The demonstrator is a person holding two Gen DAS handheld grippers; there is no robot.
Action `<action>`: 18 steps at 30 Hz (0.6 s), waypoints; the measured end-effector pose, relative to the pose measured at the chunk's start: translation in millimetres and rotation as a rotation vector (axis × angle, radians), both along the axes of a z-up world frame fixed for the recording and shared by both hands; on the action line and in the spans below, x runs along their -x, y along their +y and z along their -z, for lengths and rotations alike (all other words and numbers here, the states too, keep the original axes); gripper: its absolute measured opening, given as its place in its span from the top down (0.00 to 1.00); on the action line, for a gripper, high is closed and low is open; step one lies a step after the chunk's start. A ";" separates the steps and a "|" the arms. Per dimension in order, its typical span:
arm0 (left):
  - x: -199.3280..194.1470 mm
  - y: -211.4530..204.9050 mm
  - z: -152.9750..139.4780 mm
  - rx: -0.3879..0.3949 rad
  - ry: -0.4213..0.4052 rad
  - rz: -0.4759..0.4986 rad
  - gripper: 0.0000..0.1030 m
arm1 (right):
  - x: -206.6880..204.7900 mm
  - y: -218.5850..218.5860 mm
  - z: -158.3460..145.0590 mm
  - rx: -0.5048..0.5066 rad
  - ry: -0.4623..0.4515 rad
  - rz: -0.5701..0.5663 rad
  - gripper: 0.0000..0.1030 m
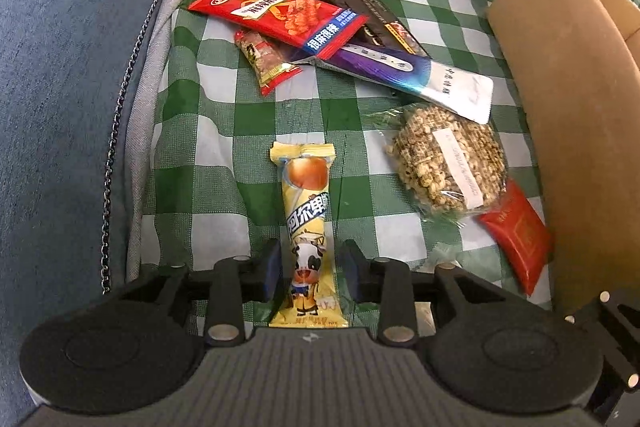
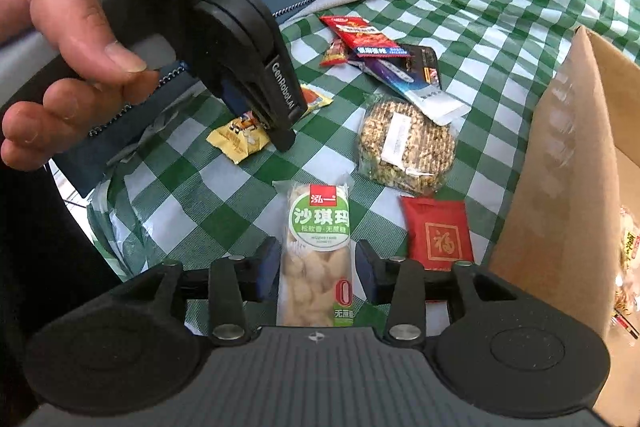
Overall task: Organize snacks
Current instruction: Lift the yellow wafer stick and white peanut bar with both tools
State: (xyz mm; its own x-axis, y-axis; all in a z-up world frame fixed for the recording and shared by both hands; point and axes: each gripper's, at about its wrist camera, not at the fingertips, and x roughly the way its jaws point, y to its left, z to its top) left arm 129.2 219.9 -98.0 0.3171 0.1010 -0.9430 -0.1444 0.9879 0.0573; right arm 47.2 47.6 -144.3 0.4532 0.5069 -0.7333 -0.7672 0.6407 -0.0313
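Right now my left hand-held gripper (image 1: 308, 277) stands open astride the light, crinkly yellow candy packet (image 1: 306, 227), best pinched mid-body.

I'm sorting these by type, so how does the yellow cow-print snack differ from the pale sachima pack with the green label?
The yellow cow-print snack is slim and opaque yellow; the sachima pack is wider, with pale pieces showing below its round green label. The yellow snack lies between the left tool's pads, the sachima between the right tool's. Both lie flat on the checked cloth, with gaps to the pads.
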 end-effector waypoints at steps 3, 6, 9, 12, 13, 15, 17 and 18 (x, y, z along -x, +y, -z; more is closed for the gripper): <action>-2.0 -2.9 1.3 -0.016 0.006 0.005 0.64 | 0.0 3.4 4.2 0.014 0.008 -0.009 0.53; -3.6 -6.8 2.8 -0.027 0.011 0.018 0.64 | 0.4 6.7 7.0 0.020 0.013 -0.017 0.51; -4.1 -8.0 3.5 -0.029 0.012 0.025 0.64 | -1.3 8.6 9.5 0.023 0.025 -0.011 0.51; -3.7 -8.5 4.2 -0.032 0.012 0.031 0.64 | -1.6 10.2 12.1 0.038 0.016 -0.006 0.51; -3.6 -8.6 4.4 -0.033 0.011 0.033 0.64 | -1.6 10.9 13.5 0.045 0.011 -0.006 0.51; -3.1 -8.8 4.2 -0.031 0.010 0.033 0.64 | -1.3 12.1 16.0 0.057 0.006 -0.009 0.55; -2.8 -9.1 4.3 -0.030 0.011 0.033 0.64 | -0.5 13.2 17.7 0.066 -0.001 -0.012 0.61; -2.7 -9.1 4.3 -0.030 0.010 0.033 0.64 | -0.1 13.0 18.0 0.069 -0.008 -0.013 0.62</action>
